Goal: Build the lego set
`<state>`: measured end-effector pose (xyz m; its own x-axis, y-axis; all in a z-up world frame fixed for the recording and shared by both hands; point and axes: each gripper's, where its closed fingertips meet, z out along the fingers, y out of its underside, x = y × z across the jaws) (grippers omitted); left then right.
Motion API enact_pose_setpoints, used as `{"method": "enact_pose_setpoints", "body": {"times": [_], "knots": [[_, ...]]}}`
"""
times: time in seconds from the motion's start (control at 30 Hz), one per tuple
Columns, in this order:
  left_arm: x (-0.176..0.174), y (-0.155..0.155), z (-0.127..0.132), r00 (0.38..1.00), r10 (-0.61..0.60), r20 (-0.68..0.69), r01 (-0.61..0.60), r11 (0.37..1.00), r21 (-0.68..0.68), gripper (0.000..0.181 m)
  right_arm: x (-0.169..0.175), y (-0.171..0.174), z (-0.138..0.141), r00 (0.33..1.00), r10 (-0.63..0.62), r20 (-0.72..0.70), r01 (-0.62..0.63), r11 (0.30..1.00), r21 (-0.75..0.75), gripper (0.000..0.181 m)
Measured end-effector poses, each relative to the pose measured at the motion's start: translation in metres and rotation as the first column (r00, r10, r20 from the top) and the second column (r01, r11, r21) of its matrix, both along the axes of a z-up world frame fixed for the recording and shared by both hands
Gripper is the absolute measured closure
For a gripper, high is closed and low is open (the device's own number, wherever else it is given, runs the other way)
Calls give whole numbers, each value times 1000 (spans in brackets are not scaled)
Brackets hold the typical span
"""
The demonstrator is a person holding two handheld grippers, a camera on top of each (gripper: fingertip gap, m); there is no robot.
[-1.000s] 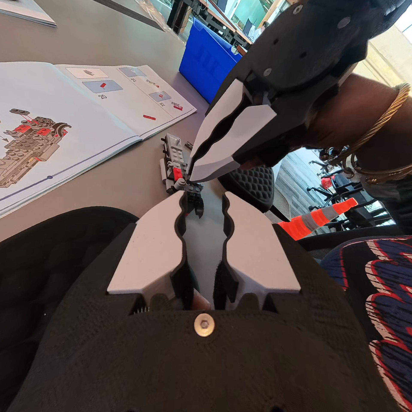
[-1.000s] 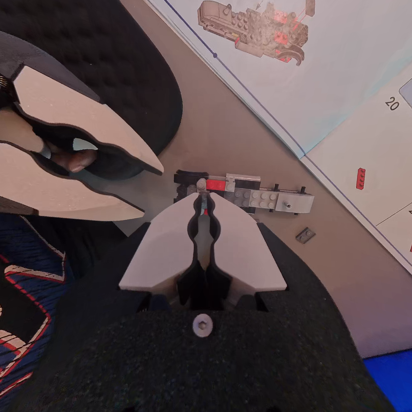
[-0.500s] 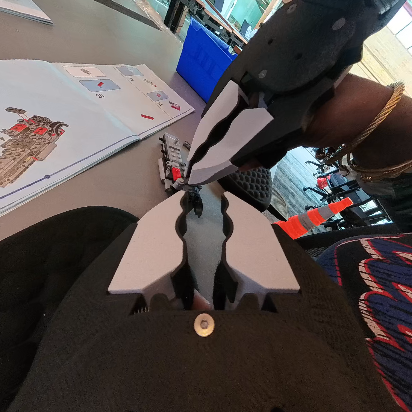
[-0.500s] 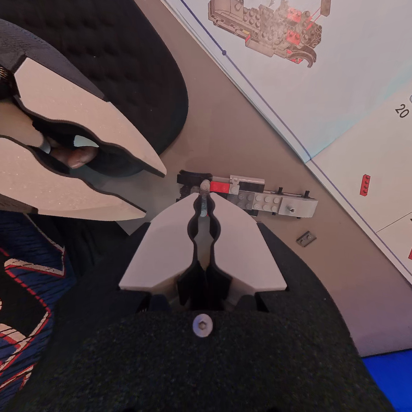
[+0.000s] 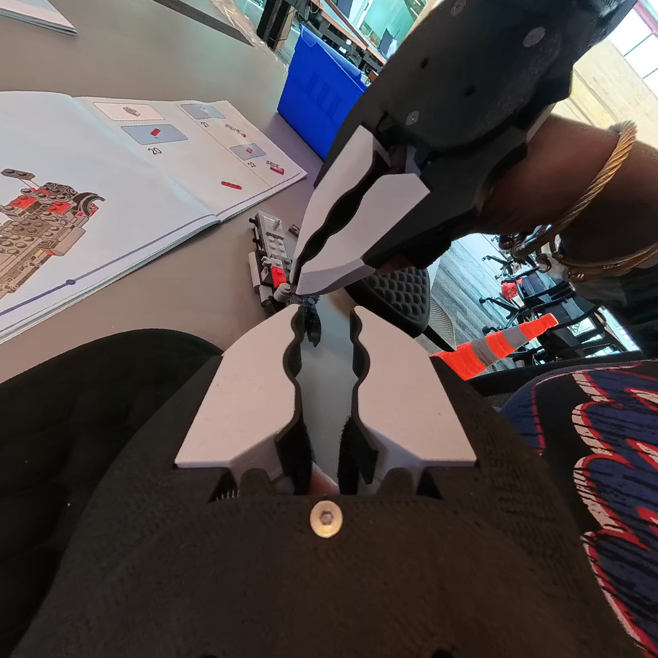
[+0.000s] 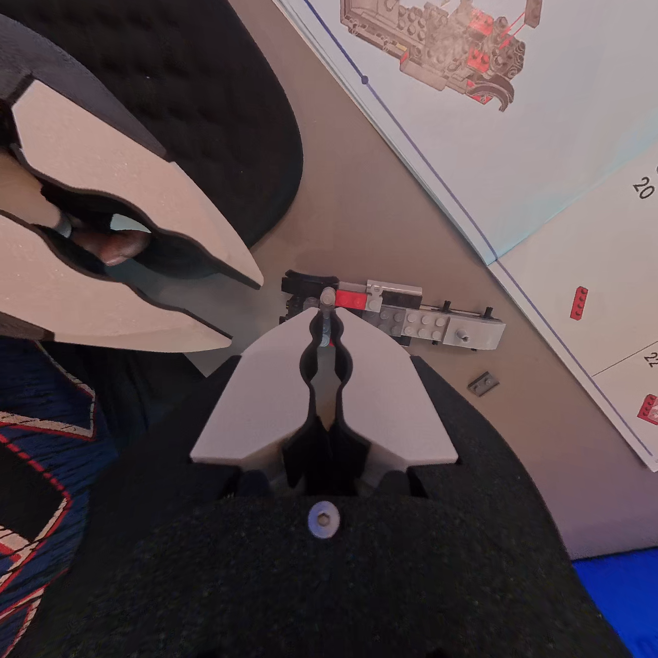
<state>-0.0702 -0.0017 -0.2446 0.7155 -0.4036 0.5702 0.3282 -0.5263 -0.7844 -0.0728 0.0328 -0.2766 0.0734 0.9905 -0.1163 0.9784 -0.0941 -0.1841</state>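
Observation:
A long grey, black and red lego model (image 6: 409,320) lies on the grey table near its edge; it also shows in the left wrist view (image 5: 270,245). My right gripper (image 6: 326,310) is shut on a thin light grey piece (image 6: 325,322), and the piece's round end touches the model by its red brick. In the left wrist view the right gripper (image 5: 295,285) reaches down from the upper right. My left gripper (image 5: 325,313) is open and empty, just short of the model's black end. It shows at the left in the right wrist view (image 6: 245,309).
An open instruction booklet (image 5: 106,178) lies beyond the model. A small dark grey plate (image 6: 483,384) lies loose beside the model. A black padded surface (image 6: 178,89) sits left of it. A blue bin (image 5: 320,92) and an orange cone (image 5: 498,345) stand off the table. My hands' fingertips stand some 5 cm from each other. It is some 11 cm from my right tips to the small dark grey plate (image 6: 483,384).
My right gripper has shifted slightly, still holding the grey piece at the model's end. The left gripper stays open and has hardly moved.

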Motion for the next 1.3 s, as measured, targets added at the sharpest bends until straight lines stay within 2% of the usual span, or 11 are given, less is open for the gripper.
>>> {"method": "enact_pose_setpoints", "body": {"times": [0.23, 0.43, 0.53, 0.63, 0.73, 0.83, 0.9, 1.0, 1.07, 1.17, 1.3], "knots": [[1, 0, 0, 1000, -1, -11, 1, 1000, 0, 157, -3, 0, 0, 999, 19, -26, -20, 1000, -11, 177], [2, -1, -1, 999, 2, -38, -2, 1000, 5, 157, -9, -3, 8, 990, -3, -142, -15, 992, -127, 164], [3, -1, -3, 998, 4, -68, -3, 1000, 8, 155, -7, -3, 21, 970, 49, -239, -88, 984, -156, 160], [4, -2, -3, 994, -8, -105, 9, 1000, 13, 153, -5, -2, 36, 892, 177, -416, -231, 969, -83, 164], [-3, -3, 1, 980, -45, -191, 51, 998, 27, 153, 0, -3, 36, 806, 260, -531, -283, 958, 40, 164], [-17, 0, 20, 957, -98, -271, 138, 982, 131, 163, 5, -13, 28, 727, 310, -612, -281, 948, 146, 166], [-31, 8, 22, 911, -110, -398, 190, 968, 166, 174, 8, -11, 19, 702, 342, -625, -235, 939, 250, 172], [-41, 21, 6, 791, -180, -584, 291, 952, 100, 180, 6, -4, 18, 642, 361, -676, -146, 923, 355, 176], [-29, 27, 0, 771, -258, -583, 358, 932, 62, 180, 2, -4, 19, 612, 333, -718, -124, 936, 329, 176], [-15, 33, -9, 773, -322, -546, 396, 918, 19, 181, 1, -3, 19, 608, 295, -737, -133, 953, 272, 175], [-9, 31, -14, 759, -360, -543, 424, 905, -8, 181, 1, -2, 21, 601, 239, -762, -145, 971, 190, 176]]}}
